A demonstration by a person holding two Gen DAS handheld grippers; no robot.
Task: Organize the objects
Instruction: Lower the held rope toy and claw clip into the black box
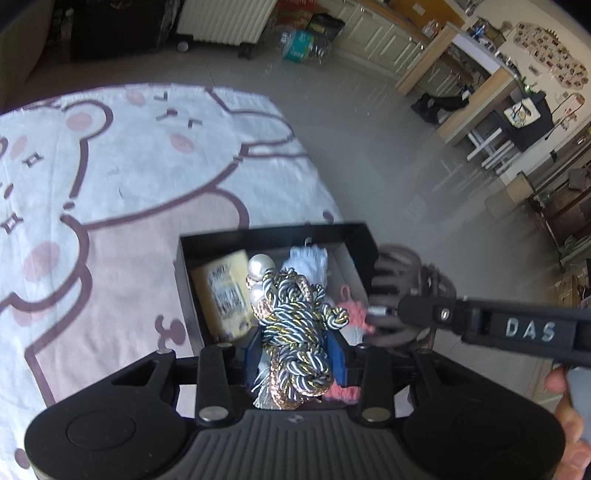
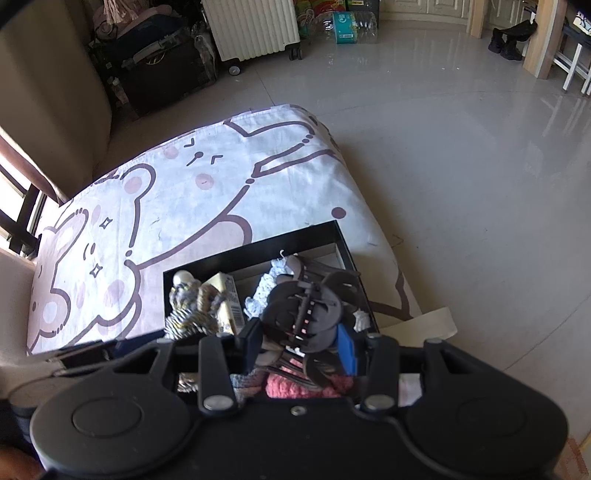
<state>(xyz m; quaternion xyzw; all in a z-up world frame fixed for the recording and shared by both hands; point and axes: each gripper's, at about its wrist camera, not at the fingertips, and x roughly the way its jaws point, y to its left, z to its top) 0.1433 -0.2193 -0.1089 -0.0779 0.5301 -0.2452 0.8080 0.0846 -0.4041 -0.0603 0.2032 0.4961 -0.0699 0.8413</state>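
1. We hold two grippers over a black box [image 1: 364, 254] that sits at the edge of a table covered with a white and pink bear-print cloth [image 1: 147, 177].
2. Our left gripper [image 1: 297, 350] is pinched on a knotted cord [image 1: 295, 325] twisted from black, white and gold strands; the cord fills the gap between the pads and pokes out in front of them, above the box.
3. Pearls [image 1: 260, 267] sit at the far end of the cord.
4. Our right gripper [image 2: 301, 341] is clamped on a dark hair claw [image 2: 306, 310], its teeth fanning out above and below the pads.
5. In the left view the claw [image 1: 399, 295] hangs just beside the box's right wall, with the right gripper's finger marked "DAS" reaching in from the right.
6. In the box lie a yellow packet [image 1: 225, 295] with black print on the left, a white lacy piece [image 1: 310, 260] toward the back, and a pink knitted piece [image 1: 354, 310] on the right.
7. In the right view the cord [image 2: 192, 310] shows at the left of the box [image 2: 343, 243], in front of the packet [image 2: 231, 299].
8. Beyond the table lies a glossy tiled floor [image 2: 461, 147], with a white radiator [image 2: 255, 26] on wheels against the far side.
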